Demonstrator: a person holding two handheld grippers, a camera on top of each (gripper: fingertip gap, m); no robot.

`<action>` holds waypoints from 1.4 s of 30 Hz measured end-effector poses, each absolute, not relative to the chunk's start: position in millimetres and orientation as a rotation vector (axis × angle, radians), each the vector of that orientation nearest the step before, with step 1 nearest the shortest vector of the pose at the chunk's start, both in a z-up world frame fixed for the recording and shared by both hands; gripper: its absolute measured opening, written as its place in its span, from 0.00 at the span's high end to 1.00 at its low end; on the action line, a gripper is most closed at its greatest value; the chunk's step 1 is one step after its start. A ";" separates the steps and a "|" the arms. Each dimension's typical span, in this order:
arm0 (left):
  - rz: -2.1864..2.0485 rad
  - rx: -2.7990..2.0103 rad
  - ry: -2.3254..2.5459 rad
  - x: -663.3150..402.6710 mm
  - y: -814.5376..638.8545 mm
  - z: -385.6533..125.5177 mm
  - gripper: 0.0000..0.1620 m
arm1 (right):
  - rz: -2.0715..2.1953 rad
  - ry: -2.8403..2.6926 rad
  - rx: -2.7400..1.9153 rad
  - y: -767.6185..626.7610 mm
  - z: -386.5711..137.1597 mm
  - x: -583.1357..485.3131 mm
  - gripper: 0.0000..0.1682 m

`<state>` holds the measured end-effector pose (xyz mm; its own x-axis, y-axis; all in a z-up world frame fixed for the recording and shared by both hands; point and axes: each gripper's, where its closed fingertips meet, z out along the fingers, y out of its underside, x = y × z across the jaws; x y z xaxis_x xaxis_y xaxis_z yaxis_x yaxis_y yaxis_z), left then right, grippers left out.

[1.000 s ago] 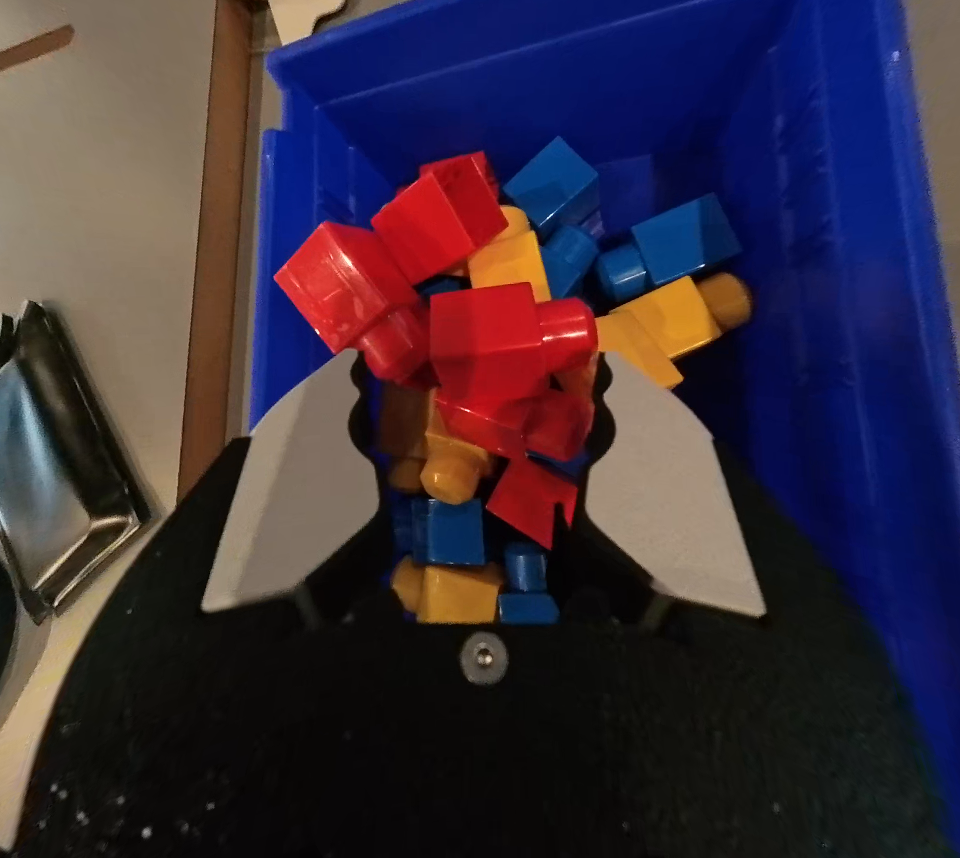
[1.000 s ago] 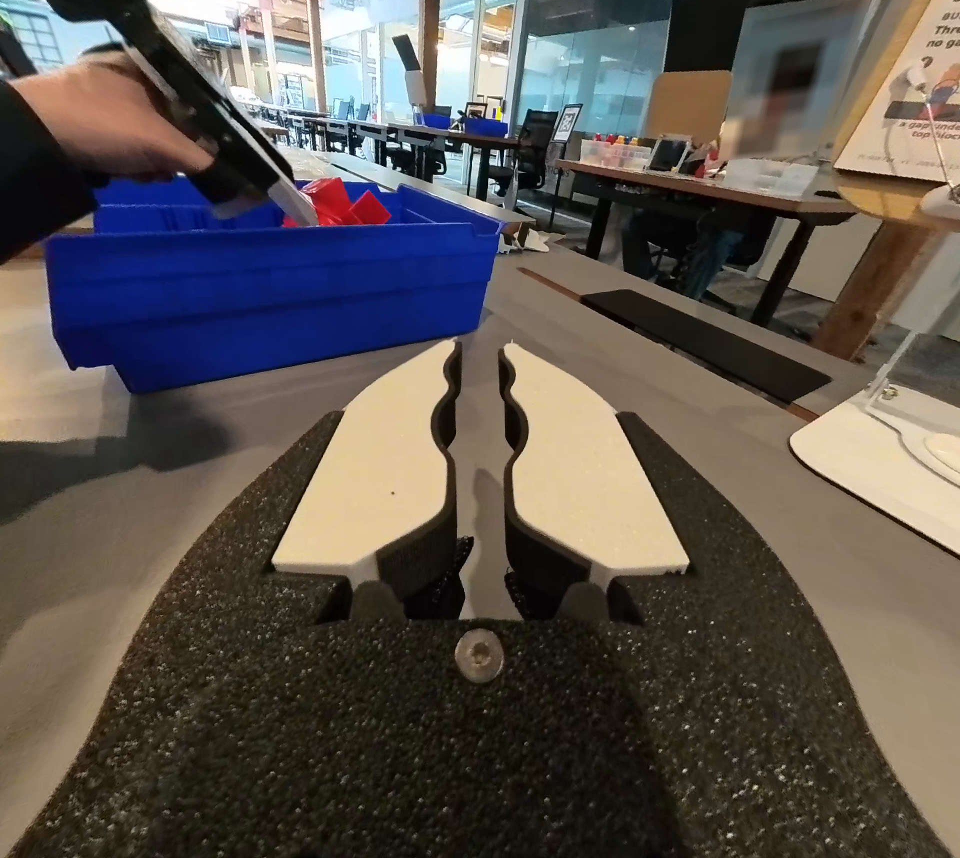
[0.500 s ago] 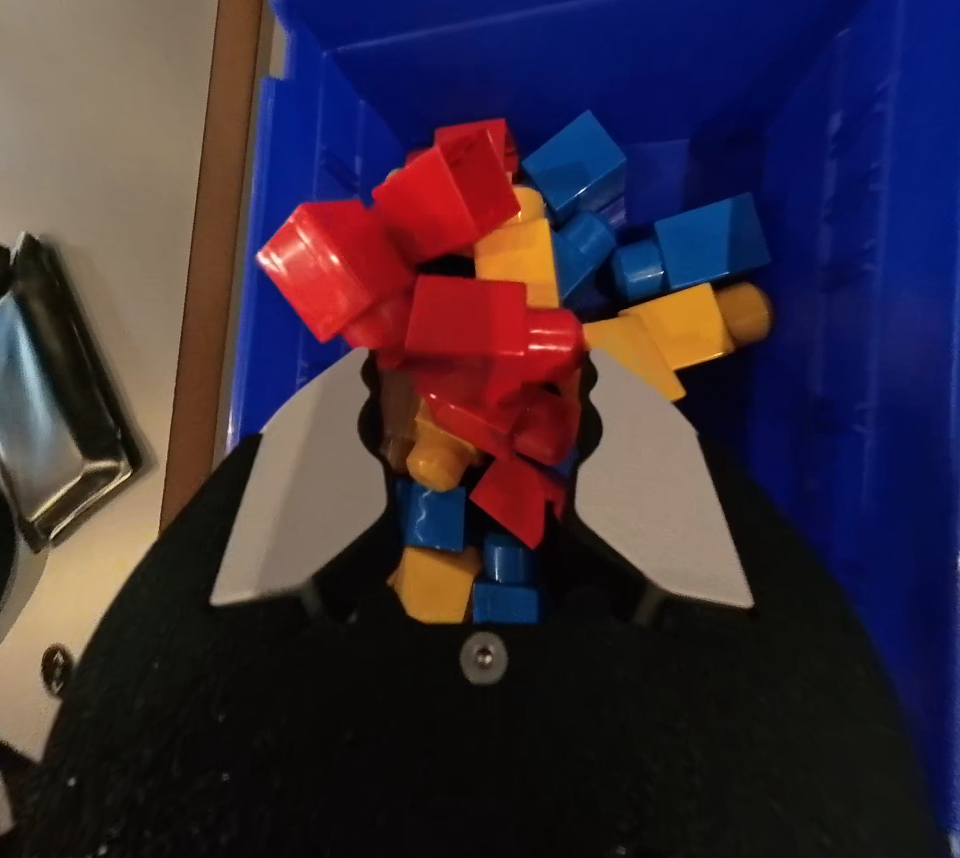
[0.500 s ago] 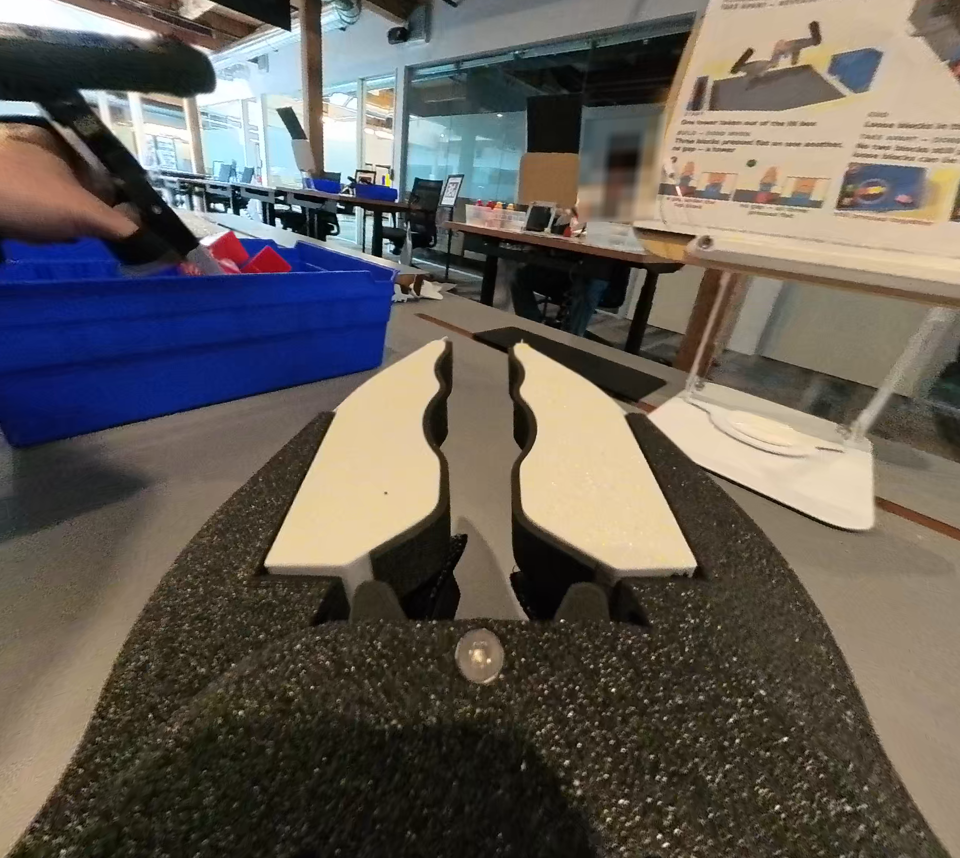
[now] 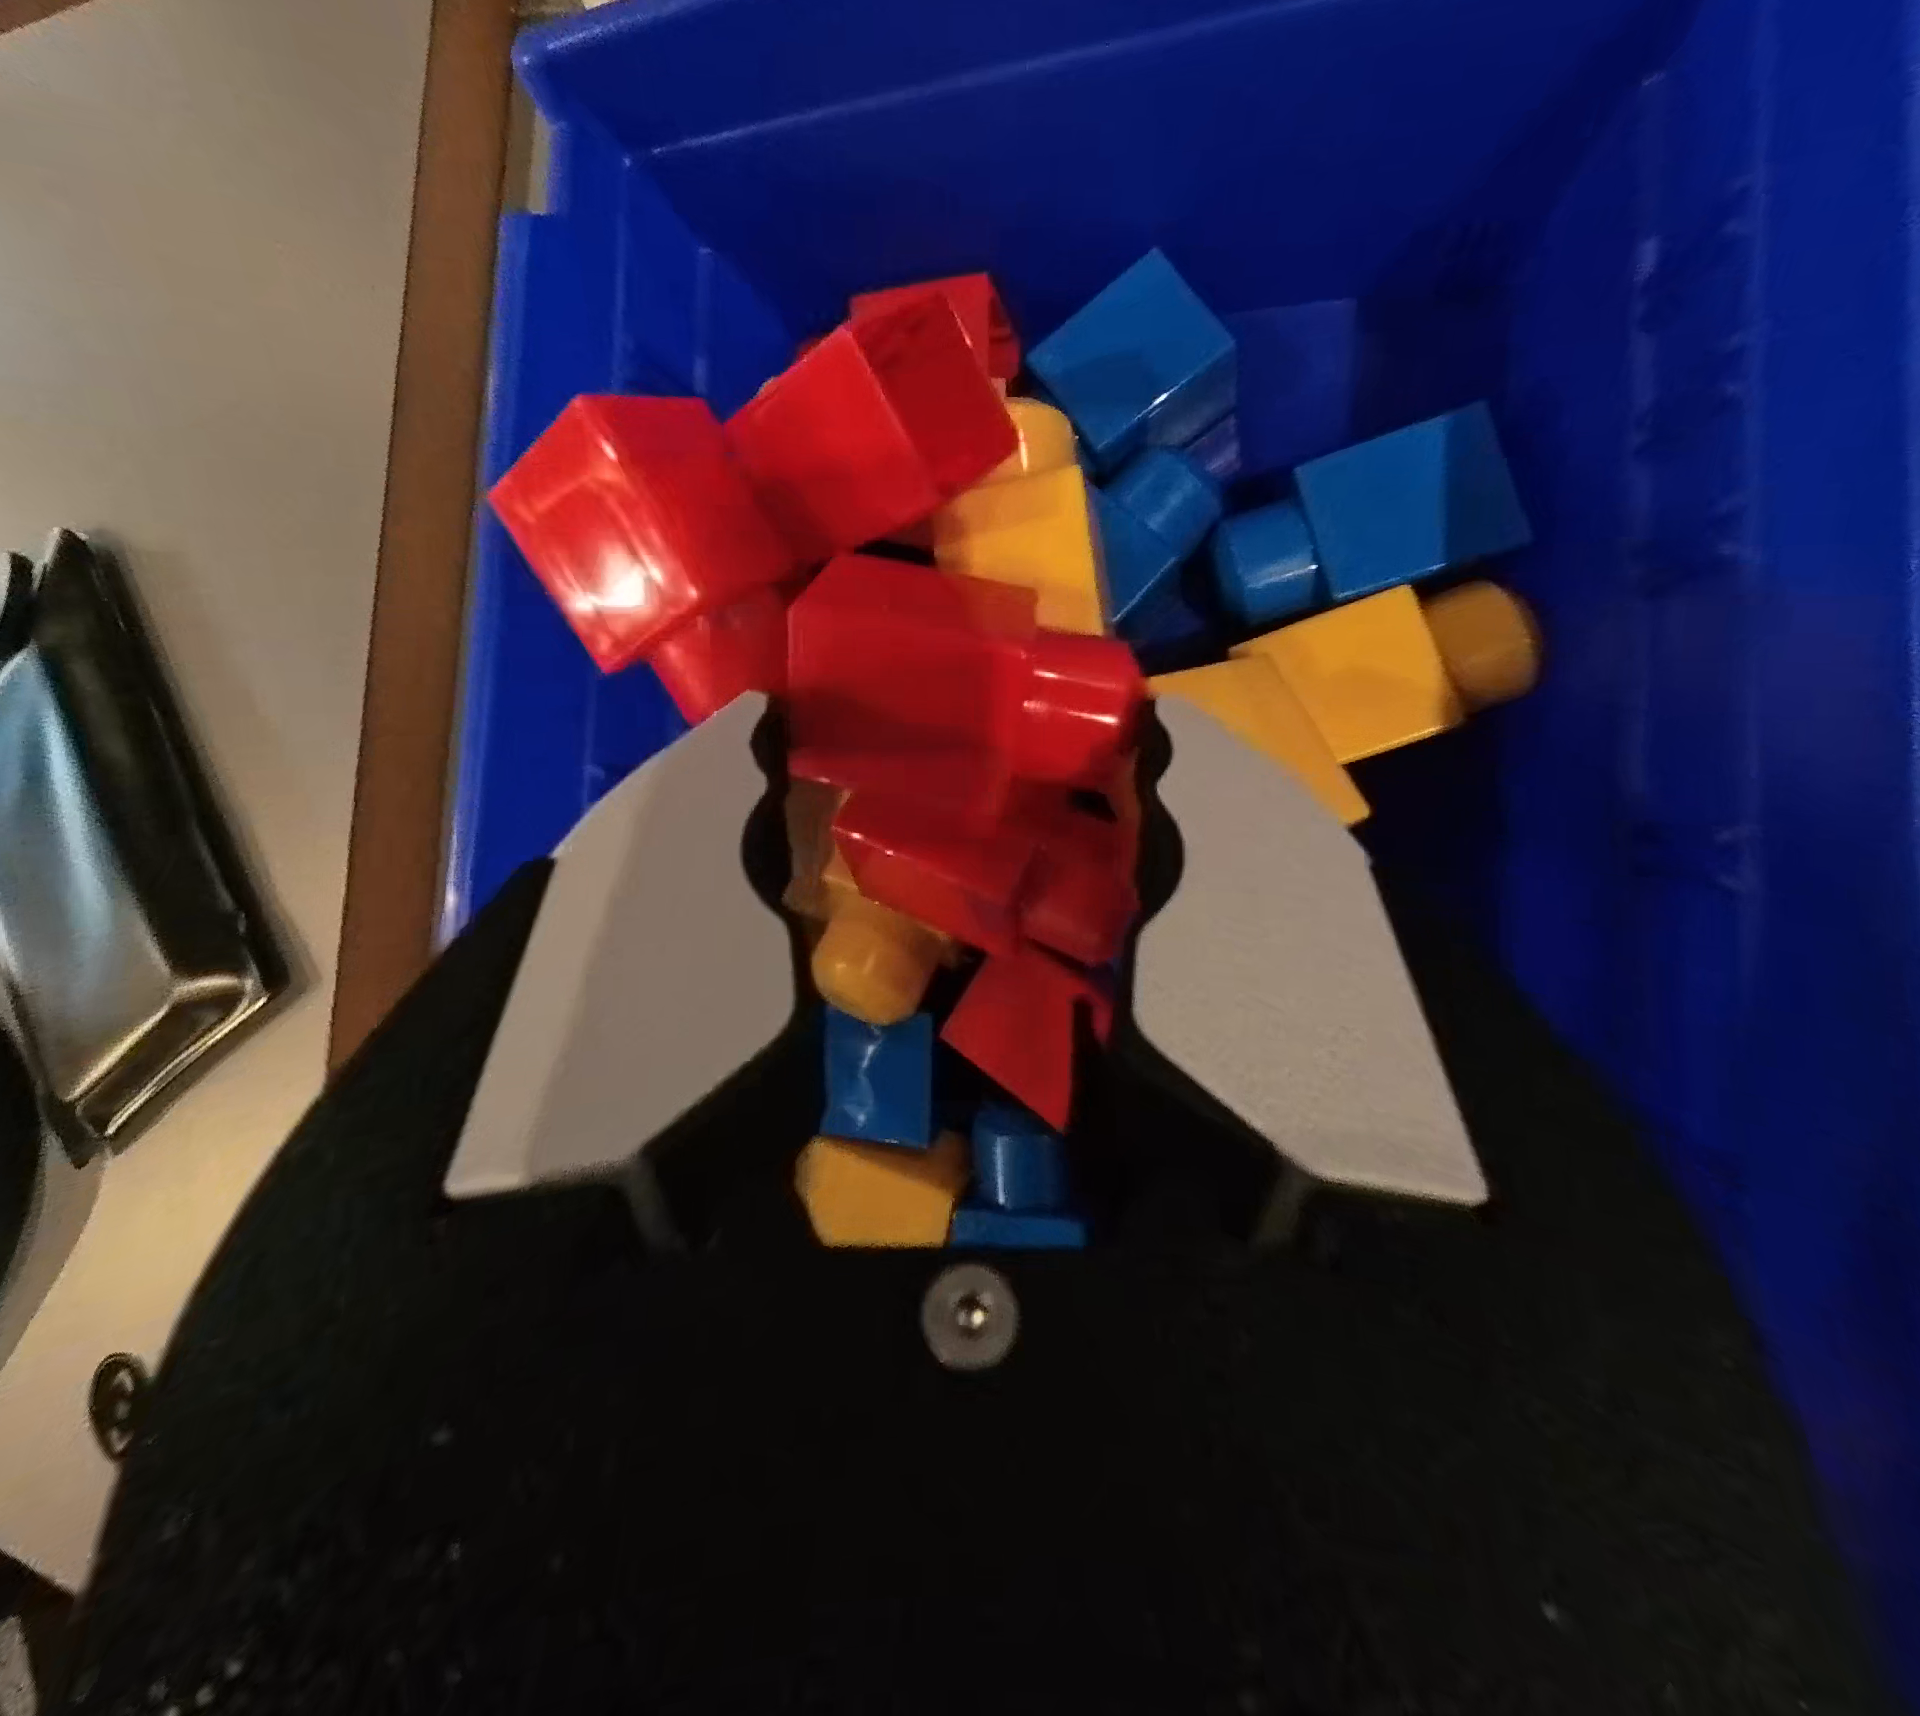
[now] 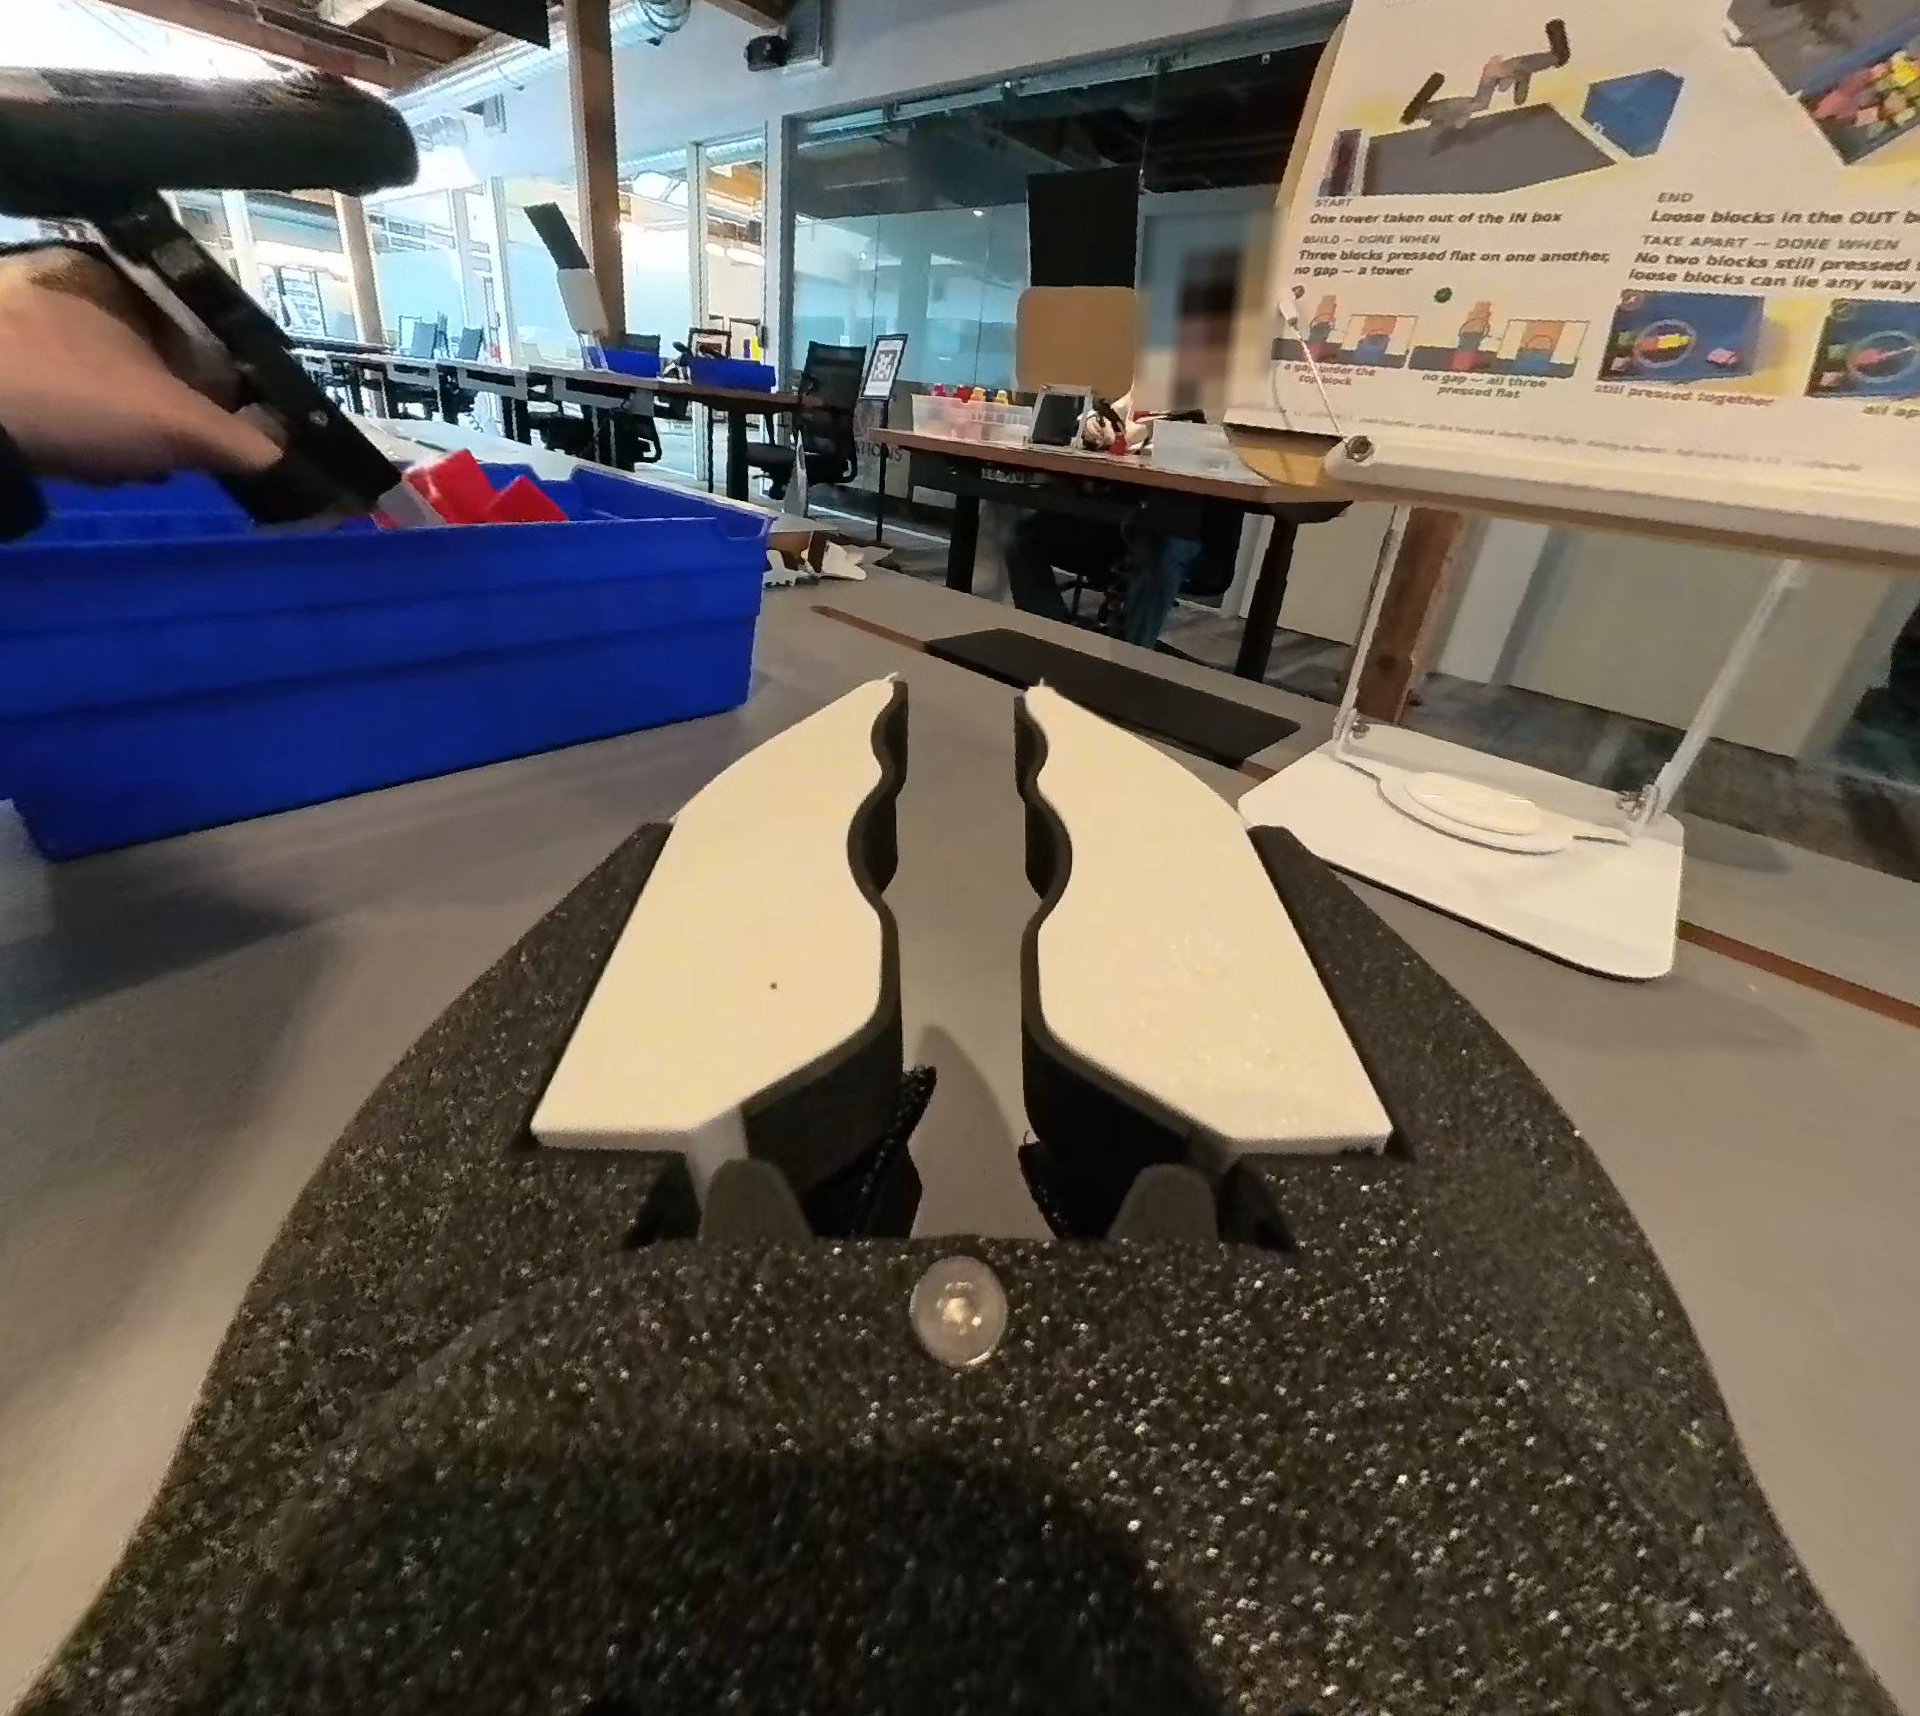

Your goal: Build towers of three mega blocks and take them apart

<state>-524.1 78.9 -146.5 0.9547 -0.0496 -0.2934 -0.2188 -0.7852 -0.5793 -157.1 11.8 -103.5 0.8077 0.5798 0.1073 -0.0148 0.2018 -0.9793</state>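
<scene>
A blue bin holds several loose red, yellow and blue mega blocks. My left gripper is down inside it, open, its jaws straddling a red block that lies on top of the pile with its stud pointing right. The stud is at the right fingertip; I cannot tell whether they touch. In the right wrist view the same bin stands at the left, with the left gripper dipped into it. My right gripper is empty, low over the grey table, with a narrow gap between its jaws.
An instruction board on a white stand stands right of my right gripper. A black mat lies ahead of it. A metal tray lies left of the bin. A hand holds the left gripper.
The left gripper's jaws have narrowed a little around the red block. The right gripper has turned to the right, bringing the board and stand into view, and its gap has widened slightly.
</scene>
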 end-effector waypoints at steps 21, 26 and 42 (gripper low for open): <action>-0.403 -2.120 1.084 -234.3 13.4 -161.4 0.61 | 0.418 -0.493 -1.284 9.6 -99.2 -150.5 0.90; -0.443 -2.166 1.085 -225.2 17.5 -184.7 0.56 | 0.431 -0.487 -1.289 10.3 -99.3 -150.2 0.90; 0.255 -2.071 0.802 -468.3 107.9 -73.2 0.56 | 0.451 -0.493 -1.304 12.4 -102.4 -152.6 0.90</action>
<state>-468.3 107.9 -73.2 0.7711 -0.4474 -0.4531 -0.6269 -0.4088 -0.6632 -152.6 12.4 -102.4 0.8140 0.5740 0.0891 -0.0383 0.2061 -0.9778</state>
